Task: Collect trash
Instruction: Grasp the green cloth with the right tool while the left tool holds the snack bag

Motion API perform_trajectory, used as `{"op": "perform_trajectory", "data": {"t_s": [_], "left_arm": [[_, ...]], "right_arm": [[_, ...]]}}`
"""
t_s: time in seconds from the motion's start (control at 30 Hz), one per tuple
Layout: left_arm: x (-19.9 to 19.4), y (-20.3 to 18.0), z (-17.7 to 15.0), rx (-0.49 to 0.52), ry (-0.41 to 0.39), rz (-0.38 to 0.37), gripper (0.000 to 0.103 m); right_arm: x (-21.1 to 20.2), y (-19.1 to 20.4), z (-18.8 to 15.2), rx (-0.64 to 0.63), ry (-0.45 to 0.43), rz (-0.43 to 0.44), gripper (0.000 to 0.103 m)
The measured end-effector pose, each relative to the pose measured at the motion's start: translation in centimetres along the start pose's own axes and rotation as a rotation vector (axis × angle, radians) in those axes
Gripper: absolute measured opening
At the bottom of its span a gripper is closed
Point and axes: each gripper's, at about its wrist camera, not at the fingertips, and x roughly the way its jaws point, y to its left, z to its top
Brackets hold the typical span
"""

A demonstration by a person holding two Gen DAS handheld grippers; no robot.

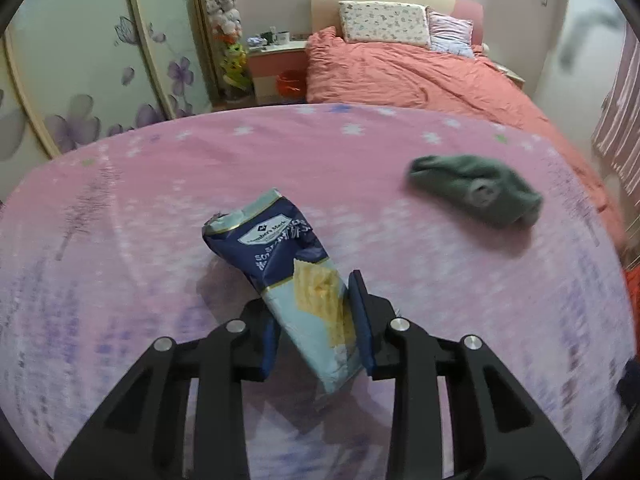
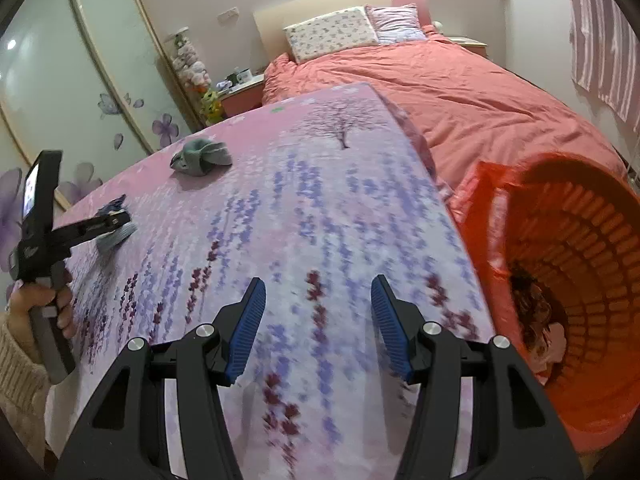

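A blue and white cracker bag [image 1: 298,276] lies slanted across the pink flowered tablecloth [image 1: 160,200], its torn end pointing away. My left gripper [image 1: 308,292] is shut on the bag's lower half, one pad on each side. The right wrist view shows that left gripper [image 2: 116,222] at the far left with the bag [image 2: 114,236] in its fingers, held by a hand [image 2: 60,308]. My right gripper [image 2: 318,320] stands open over the tablecloth [image 2: 320,184] with nothing between its blue pads. An orange bin [image 2: 492,208] lined with an orange bag stands off the table's right edge, some trash at its bottom.
A grey-green bundled cloth [image 1: 476,192] [image 2: 202,158] lies on the far part of the table. Behind the table stands a bed with a coral duvet [image 1: 420,76]. A flowered wardrobe [image 1: 80,80] is on the left, with a nightstand [image 1: 276,52] beside it.
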Motion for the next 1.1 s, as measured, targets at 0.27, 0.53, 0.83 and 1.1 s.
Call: {"op": "perform_trajectory", "data": {"t_s": [0.27, 0.53, 0.83, 1.1], "left_arm": [[-0.1, 2.7, -0.8, -0.025, -0.023, -0.034, 0.037], [0.2, 2.2, -0.6, -0.022, -0.021, -0.027, 0.038], [0.4, 2.0, -0.5, -0.021, -0.02, -0.02, 0.039], [0.4, 2.0, -0.5, -0.023, -0.02, -0.025, 0.038]], "right_arm": [[4.8, 5.8, 4.5, -0.081, -0.015, 0.009, 0.056], [11.3, 11.4, 10.2, -0.106, -0.01, 0.03, 0.062], [12.2, 10.9, 9.9, -0.105, 0.038, -0.014, 0.01], [3.7, 5.0, 3.1, -0.033, 0.026, -0.106, 0.01]]}}
